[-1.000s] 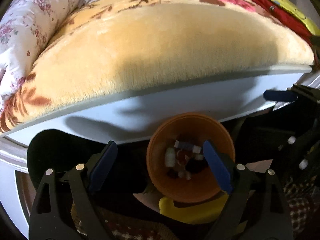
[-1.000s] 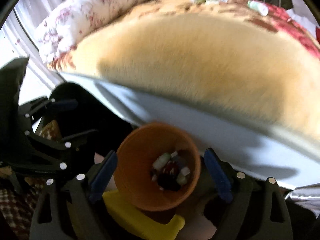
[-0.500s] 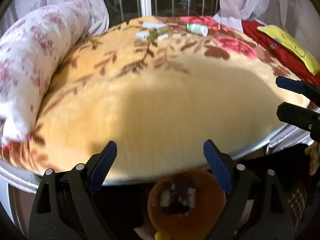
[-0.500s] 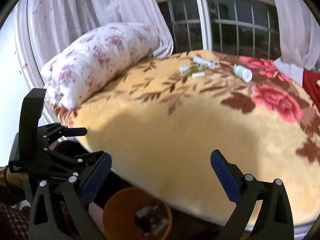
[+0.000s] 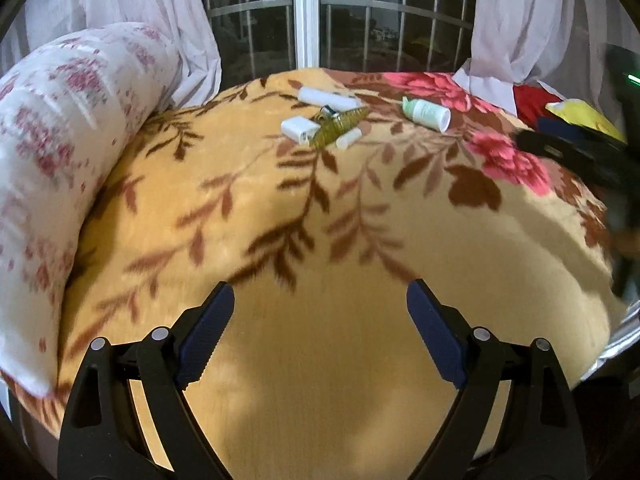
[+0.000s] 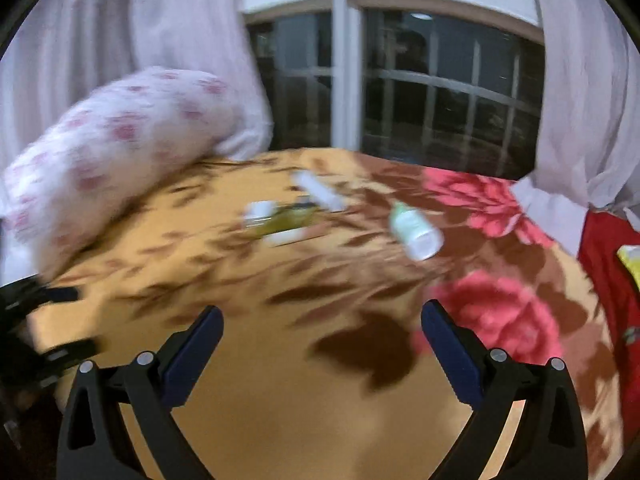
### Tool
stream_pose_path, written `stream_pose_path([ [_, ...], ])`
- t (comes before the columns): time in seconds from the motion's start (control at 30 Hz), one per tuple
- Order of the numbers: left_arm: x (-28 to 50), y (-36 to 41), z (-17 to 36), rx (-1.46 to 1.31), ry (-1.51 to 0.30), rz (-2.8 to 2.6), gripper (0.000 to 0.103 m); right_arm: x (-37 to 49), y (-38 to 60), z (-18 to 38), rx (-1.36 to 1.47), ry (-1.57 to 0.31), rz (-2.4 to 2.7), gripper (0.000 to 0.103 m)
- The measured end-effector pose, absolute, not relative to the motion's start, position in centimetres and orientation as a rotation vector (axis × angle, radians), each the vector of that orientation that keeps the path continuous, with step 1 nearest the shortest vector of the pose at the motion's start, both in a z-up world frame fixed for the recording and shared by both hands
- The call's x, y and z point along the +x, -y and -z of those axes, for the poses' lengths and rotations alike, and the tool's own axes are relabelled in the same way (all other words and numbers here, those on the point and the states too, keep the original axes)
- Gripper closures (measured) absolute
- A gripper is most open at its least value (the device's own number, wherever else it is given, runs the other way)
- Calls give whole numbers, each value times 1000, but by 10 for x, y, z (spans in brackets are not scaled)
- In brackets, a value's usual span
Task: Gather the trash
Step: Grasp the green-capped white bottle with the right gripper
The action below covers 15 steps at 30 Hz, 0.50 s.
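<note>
Trash lies in a small cluster at the far side of a yellow floral blanket (image 5: pixel 320 340): a white tube (image 5: pixel 326 98), a white box (image 5: pixel 297 130), a gold-green wrapper (image 5: pixel 340 126), a small white cylinder (image 5: pixel 349 138) and a pale green bottle (image 5: pixel 426 112). The right wrist view shows the same cluster blurred, with the green bottle (image 6: pixel 414 230) and the wrapper (image 6: pixel 288 218). My left gripper (image 5: pixel 320 300) is open and empty over the near blanket. My right gripper (image 6: pixel 322 320) is open wide and empty, well short of the trash. The orange bin is out of view.
A rolled floral pillow (image 5: pixel 60 160) lines the left edge of the bed. A barred window (image 5: pixel 340 20) with white curtains (image 5: pixel 532 12) stands behind. Red cloth (image 6: pixel 608 280) and a yellow item (image 5: pixel 584 116) lie at the right. The right gripper's body (image 5: pixel 580 152) shows at the left view's right edge.
Both grippers have risen from the orange bin beside the bed and swung up over the blanket. The bin has dropped out of view and the trash cluster is now nearer.
</note>
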<state>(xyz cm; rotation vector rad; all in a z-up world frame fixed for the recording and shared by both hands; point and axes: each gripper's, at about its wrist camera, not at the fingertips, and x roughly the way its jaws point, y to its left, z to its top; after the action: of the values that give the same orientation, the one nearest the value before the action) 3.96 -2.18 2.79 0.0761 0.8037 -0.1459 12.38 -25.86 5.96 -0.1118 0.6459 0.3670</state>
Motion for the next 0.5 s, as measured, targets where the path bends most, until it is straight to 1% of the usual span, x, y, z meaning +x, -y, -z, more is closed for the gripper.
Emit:
stream_pose_path([
  [0.1,57,25,-27,74,-800,157,17,198,270,-42,-110,-711,-313,6],
  [0.27,81,27,-19,47,-820,181,17,285,276,-12,-116,-784,-250,6],
  [0.4,91,27,-12,59,-837,188,17,325,272,4,-157,-821,-222,6],
  [0.5,95,24,-10,50,-842,194,17,341,269,12,-186,-849,-219,11],
])
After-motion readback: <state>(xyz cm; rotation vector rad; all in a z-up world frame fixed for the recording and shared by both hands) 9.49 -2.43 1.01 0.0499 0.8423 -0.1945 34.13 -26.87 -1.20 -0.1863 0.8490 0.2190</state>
